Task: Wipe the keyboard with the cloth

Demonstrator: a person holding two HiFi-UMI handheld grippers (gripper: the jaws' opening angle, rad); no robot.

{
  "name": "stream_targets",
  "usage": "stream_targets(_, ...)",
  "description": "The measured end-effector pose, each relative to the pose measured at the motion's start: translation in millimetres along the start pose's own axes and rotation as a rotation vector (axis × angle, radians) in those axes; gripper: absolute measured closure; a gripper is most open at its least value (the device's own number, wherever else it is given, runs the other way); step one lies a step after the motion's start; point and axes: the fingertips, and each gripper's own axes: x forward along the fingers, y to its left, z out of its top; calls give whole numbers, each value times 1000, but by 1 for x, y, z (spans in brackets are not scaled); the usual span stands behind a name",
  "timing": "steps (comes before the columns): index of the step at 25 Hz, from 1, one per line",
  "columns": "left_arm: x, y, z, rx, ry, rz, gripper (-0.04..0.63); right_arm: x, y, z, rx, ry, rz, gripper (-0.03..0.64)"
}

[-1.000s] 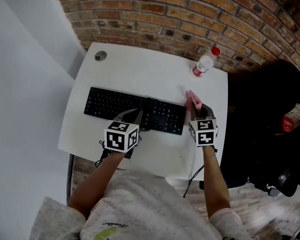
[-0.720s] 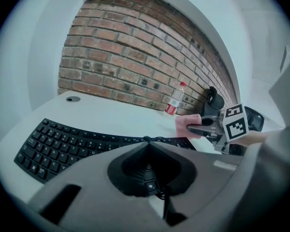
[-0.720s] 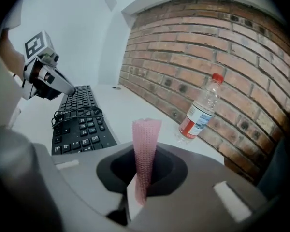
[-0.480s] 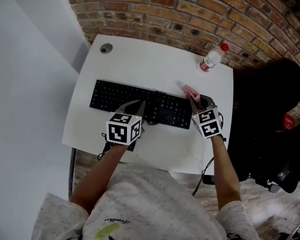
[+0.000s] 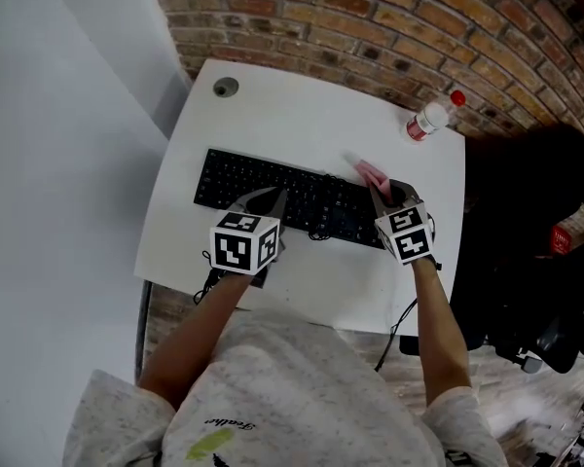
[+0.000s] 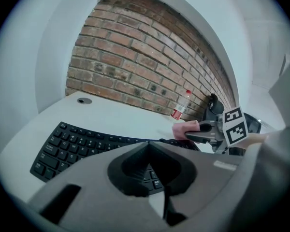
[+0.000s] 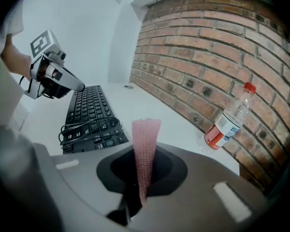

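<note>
Nearest the camera, the person's two forearms reach forward over the near edge of the white table [image 5: 185, 251].

1. Left gripper [image 5: 274, 197]: the jaws are pressed together with nothing between them. Their tips sit over the near edge of the keyboard [image 5: 273, 191], about at its middle. Contact with the keys cannot be confirmed.
2. Right gripper [image 5: 379, 192]: the jaws are clamped on the pink cloth [image 7: 146, 144]. The cloth stands out from the jaw tips as a narrow folded strip. In the head view the cloth [image 5: 369, 172] is at the right end of the keyboard, by its far corner. Whether it touches the keys cannot be told.
3. Keyboard: black, lying across the middle of the table and slightly skewed, with its right end nearer the person. A black cable [image 7: 89, 125] lies in loops on the right part of the keys, between the two grippers.
4. Far zone of the table: a clear bottle [image 5: 430, 118] with a red cap and red label stands upright at the far right corner, well apart from the keyboard. A round hole [image 5: 225, 87] is at the far left corner.
5. Background: a brick wall [image 5: 389, 27] runs behind the table. A black chair [image 5: 535, 222] stands to the right.
</note>
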Motion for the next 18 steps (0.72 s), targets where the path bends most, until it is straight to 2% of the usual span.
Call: stream_targets(18, -27, 43, 10, -47, -37, 17, 604, 27, 38, 49, 37, -11, 69, 592)
